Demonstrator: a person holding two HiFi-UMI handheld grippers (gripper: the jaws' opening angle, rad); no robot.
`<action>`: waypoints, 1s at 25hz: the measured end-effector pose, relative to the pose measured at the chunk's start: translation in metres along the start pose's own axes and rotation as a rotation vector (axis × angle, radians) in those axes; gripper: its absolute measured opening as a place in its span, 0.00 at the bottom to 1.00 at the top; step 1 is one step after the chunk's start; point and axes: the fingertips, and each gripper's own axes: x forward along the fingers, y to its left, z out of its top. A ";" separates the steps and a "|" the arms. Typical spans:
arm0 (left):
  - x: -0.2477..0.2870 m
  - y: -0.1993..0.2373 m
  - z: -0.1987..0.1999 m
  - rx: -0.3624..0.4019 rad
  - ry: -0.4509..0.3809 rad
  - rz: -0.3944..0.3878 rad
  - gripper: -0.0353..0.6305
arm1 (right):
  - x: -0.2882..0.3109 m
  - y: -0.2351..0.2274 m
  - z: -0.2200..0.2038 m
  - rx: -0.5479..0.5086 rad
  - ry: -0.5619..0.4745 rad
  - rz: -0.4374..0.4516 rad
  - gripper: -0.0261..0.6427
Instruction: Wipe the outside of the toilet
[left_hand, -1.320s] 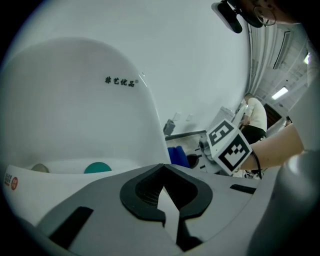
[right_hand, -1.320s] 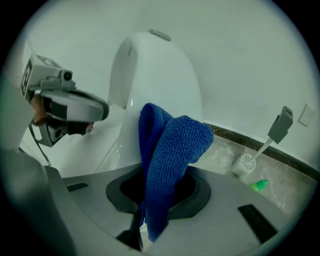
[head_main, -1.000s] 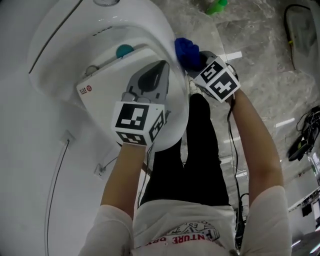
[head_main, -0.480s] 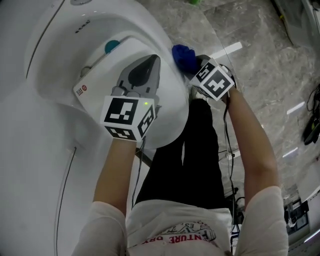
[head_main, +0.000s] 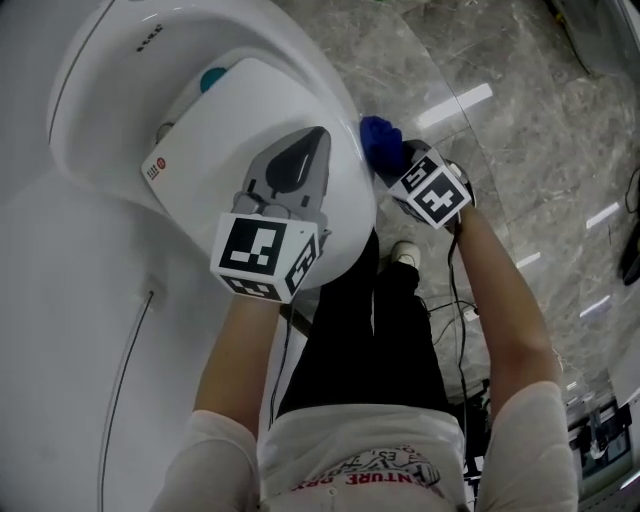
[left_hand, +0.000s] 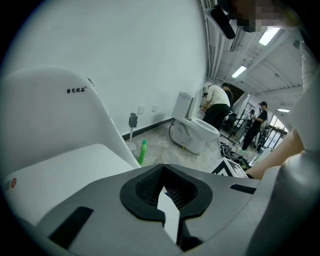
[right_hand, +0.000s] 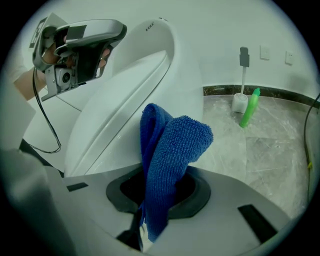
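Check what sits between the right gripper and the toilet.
Only the cloth, clamped in the right gripper and sticking up against the outer side of the toilet. The right gripper view shows it; whether the cloth actually touches the toilet is unclear.

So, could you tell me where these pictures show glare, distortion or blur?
Head view: light streaks glare on the floor; the toilet is evenly lit. Left gripper view: fisheye bending, dark corners, ceiling lights washed out. Right gripper view: same fisheye bending and dark corners; the cloth is sharp.

the left gripper (left_hand: 163, 172) has its jaws closed together with nothing between them, the white toilet (left_hand: 60, 165) at its left. beyond it, a green bottle (left_hand: 143, 151) stands on the floor.
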 end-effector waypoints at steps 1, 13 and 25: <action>-0.002 -0.006 -0.004 -0.001 -0.002 0.001 0.06 | 0.000 0.004 -0.004 -0.006 -0.003 -0.004 0.16; -0.066 -0.083 -0.076 -0.047 -0.054 0.068 0.06 | -0.004 0.063 -0.053 0.033 -0.056 -0.052 0.16; -0.158 -0.113 -0.197 -0.180 -0.077 0.176 0.06 | 0.041 0.136 -0.114 0.023 -0.053 -0.124 0.16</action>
